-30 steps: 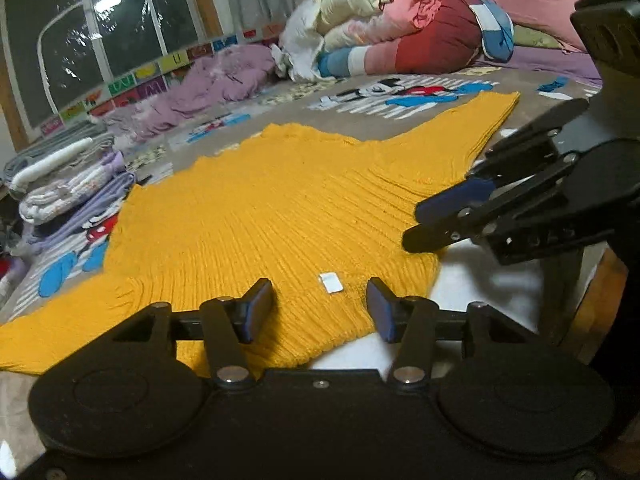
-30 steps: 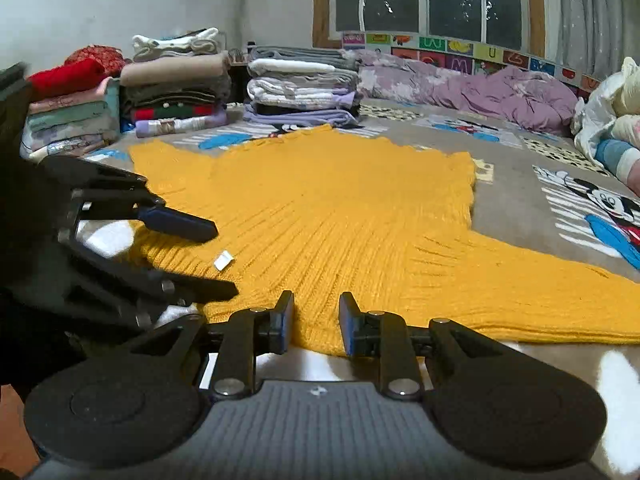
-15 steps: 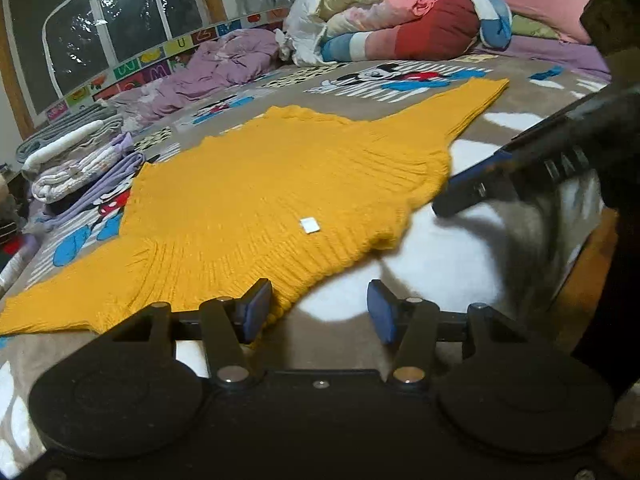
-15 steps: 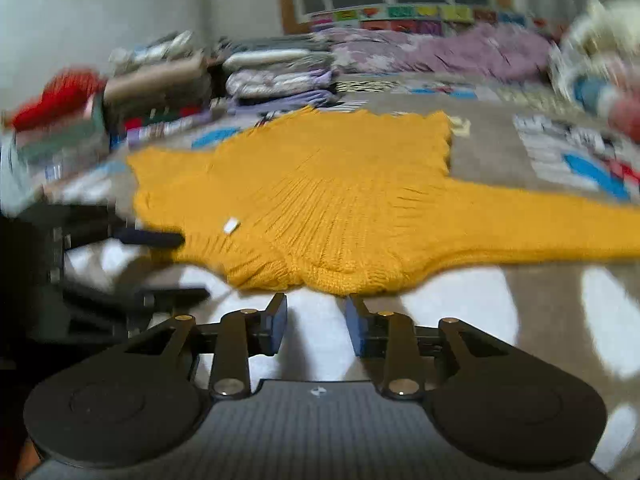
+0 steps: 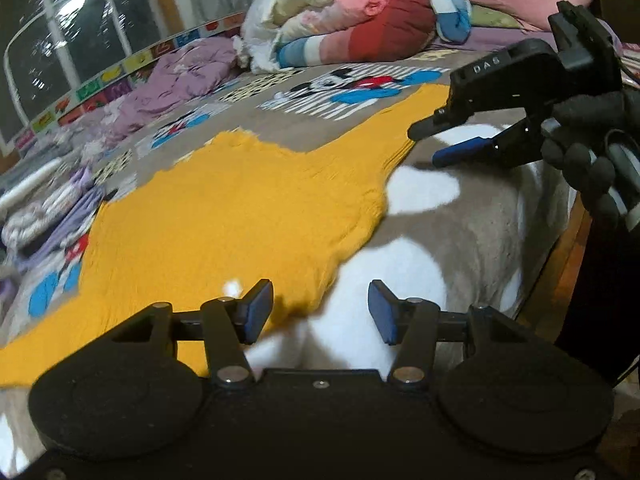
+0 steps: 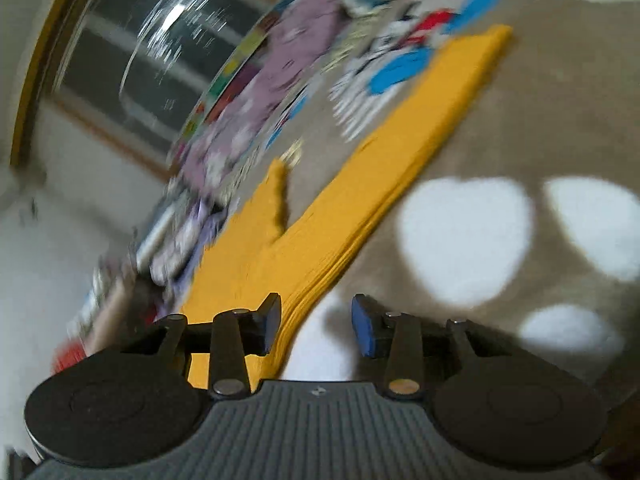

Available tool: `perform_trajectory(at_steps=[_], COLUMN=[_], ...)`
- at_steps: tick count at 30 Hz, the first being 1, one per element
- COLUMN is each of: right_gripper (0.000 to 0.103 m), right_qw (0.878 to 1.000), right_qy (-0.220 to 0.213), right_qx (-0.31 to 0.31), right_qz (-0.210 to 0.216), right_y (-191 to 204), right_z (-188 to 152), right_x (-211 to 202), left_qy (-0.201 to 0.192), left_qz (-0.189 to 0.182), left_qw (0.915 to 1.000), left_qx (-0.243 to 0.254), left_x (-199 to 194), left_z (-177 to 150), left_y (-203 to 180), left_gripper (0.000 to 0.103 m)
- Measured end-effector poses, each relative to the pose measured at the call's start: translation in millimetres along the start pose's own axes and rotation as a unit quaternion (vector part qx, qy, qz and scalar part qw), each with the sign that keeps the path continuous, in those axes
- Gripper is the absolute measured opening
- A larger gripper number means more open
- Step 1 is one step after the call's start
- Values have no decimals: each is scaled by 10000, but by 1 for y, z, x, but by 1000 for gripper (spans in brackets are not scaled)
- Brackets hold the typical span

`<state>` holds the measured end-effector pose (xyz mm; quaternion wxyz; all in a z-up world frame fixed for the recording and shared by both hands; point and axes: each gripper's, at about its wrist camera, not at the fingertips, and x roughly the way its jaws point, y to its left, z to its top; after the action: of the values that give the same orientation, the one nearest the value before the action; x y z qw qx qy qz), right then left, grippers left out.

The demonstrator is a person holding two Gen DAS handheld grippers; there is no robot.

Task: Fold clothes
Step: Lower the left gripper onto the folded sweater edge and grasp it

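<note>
Right wrist view smeared by motion: window [image 6: 132, 60], purple bedding [image 6: 276, 76] and folded stacks [image 6: 160, 248] left of right tool [image 6: 315, 326] unreadable. Yellow sweater [image 6: 360, 208] cut off behind that tool's left finger [image 6: 269, 322]; knit texture lost. Left wrist view: sweater [image 5: 224, 216] edge near left tool [image 5: 320, 310] blurred, small white tag [image 5: 232, 286] just ahead of left finger a mere smudge. Near sleeve runs out past frame's left edge. Gloved hand [image 5: 588, 160] on right tool [image 5: 430, 144] cropped at right edge.
</note>
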<state>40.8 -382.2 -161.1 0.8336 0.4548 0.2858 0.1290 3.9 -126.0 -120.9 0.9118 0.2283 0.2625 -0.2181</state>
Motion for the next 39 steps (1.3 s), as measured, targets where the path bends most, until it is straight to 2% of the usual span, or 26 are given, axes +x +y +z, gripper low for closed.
perform_trajectory(at_steps=[7,13,24,34,39], right_gripper=[40,40,46,46,46], right_qw=[9966,9889,9782,9597,9486], right_qy=[-526,-995,-1372,-1758,-2074], right_qx=[628,1094,1543,2148,2348], right_qz=[96,122,229,446,441], right_y=[-30,-56,-80,-100,-109], right_z=[20,37,64,79,81], right_x=[-13,-22,-26,-31,-41], left_qy=[-1,42,5,-73,-152], left_qz=[47,114,198,286,352], left_qw=[9979,9946,9866,9790,9722], left_qx=[652,1034,1618,2016,2310], left_x=[28,55,98,138,156], left_z=[27,49,91,129,143], left_y=[-24,-43,-77,-111,-128], left_gripper=[52,52,52,52,49])
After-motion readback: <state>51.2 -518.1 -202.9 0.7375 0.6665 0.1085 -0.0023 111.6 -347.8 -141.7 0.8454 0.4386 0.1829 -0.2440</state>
